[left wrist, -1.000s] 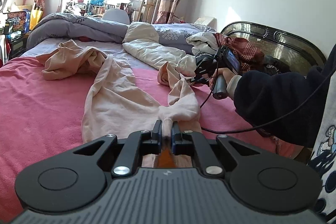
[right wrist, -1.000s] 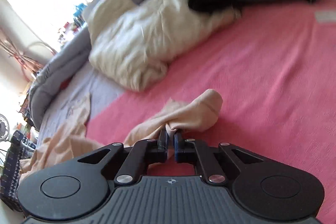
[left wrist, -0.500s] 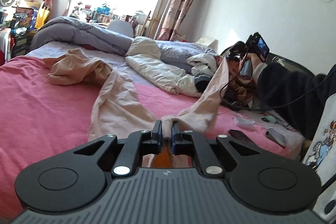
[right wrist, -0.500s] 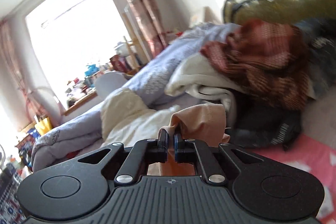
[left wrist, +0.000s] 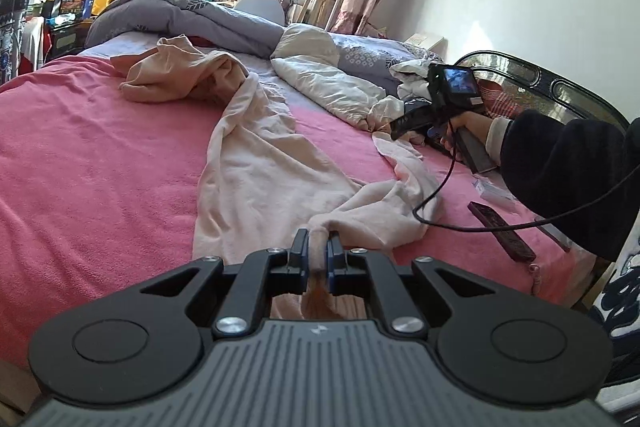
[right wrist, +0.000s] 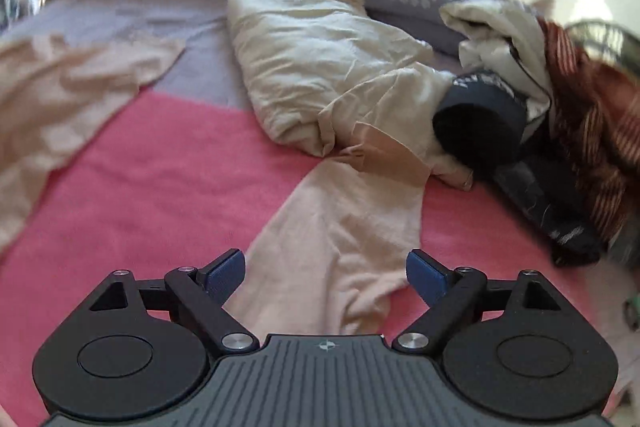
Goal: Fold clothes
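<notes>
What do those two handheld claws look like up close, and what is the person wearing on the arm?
Each claw has a ribbed grey body, black linkage arms with silver screws and round black discs at the sides. The fingertips carry blue pads. The right claw, seen from the left one, has a grey handle, a small screen on top and a black cable trailing off. The sleeve is dark over a pale cuff.
</notes>
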`<act>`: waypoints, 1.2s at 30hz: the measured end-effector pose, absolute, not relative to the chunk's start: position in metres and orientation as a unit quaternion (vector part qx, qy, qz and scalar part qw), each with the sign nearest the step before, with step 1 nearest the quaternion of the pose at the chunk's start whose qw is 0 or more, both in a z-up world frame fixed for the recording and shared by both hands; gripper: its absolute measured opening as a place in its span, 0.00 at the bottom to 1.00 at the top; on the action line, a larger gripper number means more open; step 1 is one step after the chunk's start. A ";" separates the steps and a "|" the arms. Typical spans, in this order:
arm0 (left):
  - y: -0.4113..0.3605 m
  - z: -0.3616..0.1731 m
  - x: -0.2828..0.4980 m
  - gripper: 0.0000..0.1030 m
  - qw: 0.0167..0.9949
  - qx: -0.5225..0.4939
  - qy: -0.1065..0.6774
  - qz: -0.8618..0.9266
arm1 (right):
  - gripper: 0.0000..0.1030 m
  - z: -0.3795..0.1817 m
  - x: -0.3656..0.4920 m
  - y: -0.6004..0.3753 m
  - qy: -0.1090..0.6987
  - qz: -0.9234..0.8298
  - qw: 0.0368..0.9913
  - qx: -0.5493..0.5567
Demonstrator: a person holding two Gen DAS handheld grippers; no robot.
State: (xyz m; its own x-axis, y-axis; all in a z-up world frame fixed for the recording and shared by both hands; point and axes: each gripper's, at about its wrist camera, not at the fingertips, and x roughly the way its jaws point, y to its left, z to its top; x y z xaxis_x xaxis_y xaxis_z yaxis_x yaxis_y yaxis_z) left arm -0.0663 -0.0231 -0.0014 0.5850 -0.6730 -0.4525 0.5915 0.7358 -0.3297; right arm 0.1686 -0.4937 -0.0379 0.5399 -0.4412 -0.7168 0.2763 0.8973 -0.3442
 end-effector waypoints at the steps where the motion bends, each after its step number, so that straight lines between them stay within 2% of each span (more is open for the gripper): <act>1: -0.024 -0.001 -0.067 0.06 0.887 -0.072 0.284 -0.358 | 0.70 -0.042 0.170 -0.488 0.441 -0.196 0.870 -0.099; 3: -0.025 0.000 -0.069 0.07 0.887 -0.068 0.283 -0.358 | 0.68 -0.049 0.176 -0.478 0.453 -0.182 0.869 -0.083; 5: -0.024 0.000 -0.070 0.07 0.887 -0.067 0.283 -0.359 | 0.56 -0.062 0.184 -0.472 0.475 -0.190 0.854 -0.093; 6: -0.024 0.000 -0.070 0.06 0.887 -0.069 0.283 -0.359 | 0.34 -0.071 0.186 -0.470 0.490 -0.196 0.844 -0.096; 7: -0.023 0.001 -0.071 0.07 0.886 -0.071 0.283 -0.359 | 0.18 -0.073 0.186 -0.471 0.493 -0.198 0.843 -0.085; 9: -0.022 0.000 -0.071 0.07 0.887 -0.070 0.281 -0.360 | 0.08 -0.068 0.180 -0.474 0.483 -0.205 0.850 -0.051; 15: -0.016 -0.003 -0.071 0.07 0.885 -0.086 0.273 -0.366 | 0.06 0.003 0.167 -0.497 0.401 -0.219 0.888 0.055; 19: -0.008 -0.006 -0.075 0.07 0.885 -0.098 0.270 -0.365 | 0.06 0.057 0.191 -0.482 0.352 -0.201 0.912 0.065; 23: 0.007 -0.014 -0.075 0.07 0.889 -0.114 0.273 -0.350 | 0.06 0.088 0.242 -0.439 0.317 -0.166 0.931 0.066; 26: 0.022 -0.025 -0.070 0.07 0.892 -0.132 0.288 -0.322 | 0.06 0.083 0.288 -0.388 0.306 -0.131 0.942 0.045; 29: 0.030 -0.037 -0.064 0.07 0.889 -0.146 0.315 -0.297 | 0.10 0.054 0.326 -0.337 0.291 -0.065 0.954 0.033; 30: 0.030 -0.040 -0.064 0.07 0.889 -0.144 0.322 -0.291 | 0.25 0.040 0.335 -0.321 0.295 -0.048 0.954 0.031; 31: 0.030 -0.043 -0.064 0.07 0.890 -0.137 0.328 -0.286 | 0.55 0.026 0.341 -0.308 0.312 -0.043 0.949 0.024; 32: 0.029 -0.045 -0.063 0.07 0.890 -0.131 0.332 -0.284 | 0.67 0.012 0.347 -0.295 0.335 -0.044 0.941 0.014; 36: 0.030 -0.046 -0.064 0.07 0.889 -0.134 0.332 -0.285 | 0.69 -0.008 0.322 -0.270 0.323 -0.029 0.944 -0.051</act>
State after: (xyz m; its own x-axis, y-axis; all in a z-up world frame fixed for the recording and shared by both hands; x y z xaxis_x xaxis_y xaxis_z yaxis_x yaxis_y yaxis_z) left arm -0.0635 0.0300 -0.0464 0.6170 -0.5964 -0.5135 0.4190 0.8013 -0.4271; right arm 0.3224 -0.2695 -0.0076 0.7893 -0.0885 -0.6076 0.0229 0.9931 -0.1149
